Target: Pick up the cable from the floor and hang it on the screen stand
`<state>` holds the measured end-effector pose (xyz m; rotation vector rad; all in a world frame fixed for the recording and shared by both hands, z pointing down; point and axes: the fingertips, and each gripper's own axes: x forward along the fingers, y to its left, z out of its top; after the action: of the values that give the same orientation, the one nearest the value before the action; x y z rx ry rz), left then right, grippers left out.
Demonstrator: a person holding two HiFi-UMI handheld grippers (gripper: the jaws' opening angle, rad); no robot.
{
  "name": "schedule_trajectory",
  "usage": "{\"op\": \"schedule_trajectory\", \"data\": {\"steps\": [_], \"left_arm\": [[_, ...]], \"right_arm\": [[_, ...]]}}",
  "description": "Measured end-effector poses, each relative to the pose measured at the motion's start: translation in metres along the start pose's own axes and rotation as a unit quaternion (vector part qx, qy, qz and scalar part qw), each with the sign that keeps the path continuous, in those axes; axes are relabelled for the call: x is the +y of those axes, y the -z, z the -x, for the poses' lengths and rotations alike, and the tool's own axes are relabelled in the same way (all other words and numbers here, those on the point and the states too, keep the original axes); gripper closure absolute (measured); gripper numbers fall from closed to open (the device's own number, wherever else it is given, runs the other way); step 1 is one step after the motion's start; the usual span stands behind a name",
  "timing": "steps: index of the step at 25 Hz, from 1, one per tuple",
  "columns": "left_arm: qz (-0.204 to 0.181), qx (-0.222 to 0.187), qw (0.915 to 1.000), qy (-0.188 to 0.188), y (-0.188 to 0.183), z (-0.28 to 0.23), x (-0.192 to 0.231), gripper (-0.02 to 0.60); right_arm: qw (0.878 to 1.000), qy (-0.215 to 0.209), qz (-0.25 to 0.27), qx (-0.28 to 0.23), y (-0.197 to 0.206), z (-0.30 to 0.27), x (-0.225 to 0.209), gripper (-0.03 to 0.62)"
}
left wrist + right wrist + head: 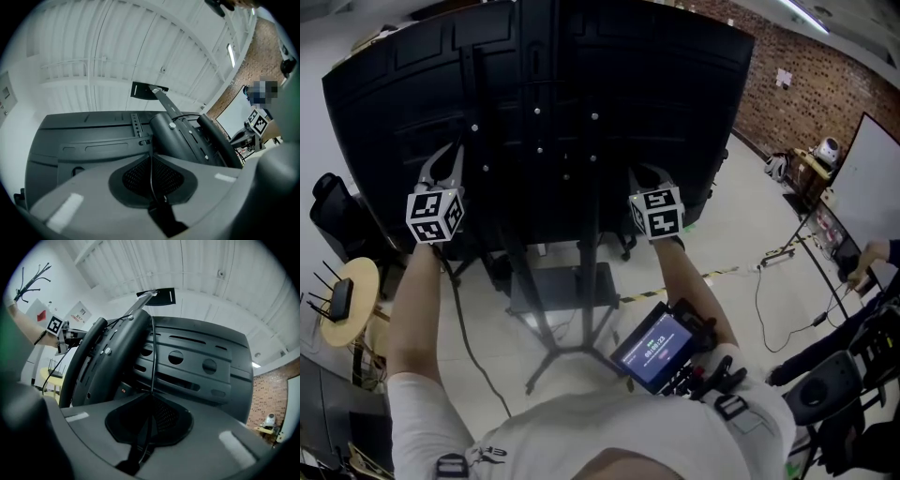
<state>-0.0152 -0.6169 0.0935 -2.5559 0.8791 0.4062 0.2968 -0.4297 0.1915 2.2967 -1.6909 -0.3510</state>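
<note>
- Head view alone shows left gripper [442,161] and right gripper [648,178] raised behind the screen stand [589,281].
- Left gripper view: jaws nipped narrow on the thin cable [151,180].
- Right gripper view: jaws likewise; cable climbs over the stand's column.

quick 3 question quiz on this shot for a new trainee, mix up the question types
1. True or false: the left gripper is open and empty.
2. What is the right gripper shut on? A) a thin black cable B) a screwdriver C) nothing
3. Which face of the screen do both grippers point at?

Key
1. False: its jaws are shut on the cable.
2. A
3. The back, where the screen stand is mounted.
</note>
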Motion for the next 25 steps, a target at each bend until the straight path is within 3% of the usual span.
{"op": "schedule_trajectory", "data": {"steps": [17,25], "left_arm": [[0.004,-0.007,0.9999,-0.007,0.009,0.005,0.0,0.558],[0.019,-0.009,0.9997,-0.015,0.02,0.02,0.005,0.558]], "right_arm": [[0.998,-0.055,-0.005,-0.006,0.0,-0.019,0.042,0.566],[0.999,-0.053,-0.006,-0.012,0.002,-0.019,0.041,0.557]]}}
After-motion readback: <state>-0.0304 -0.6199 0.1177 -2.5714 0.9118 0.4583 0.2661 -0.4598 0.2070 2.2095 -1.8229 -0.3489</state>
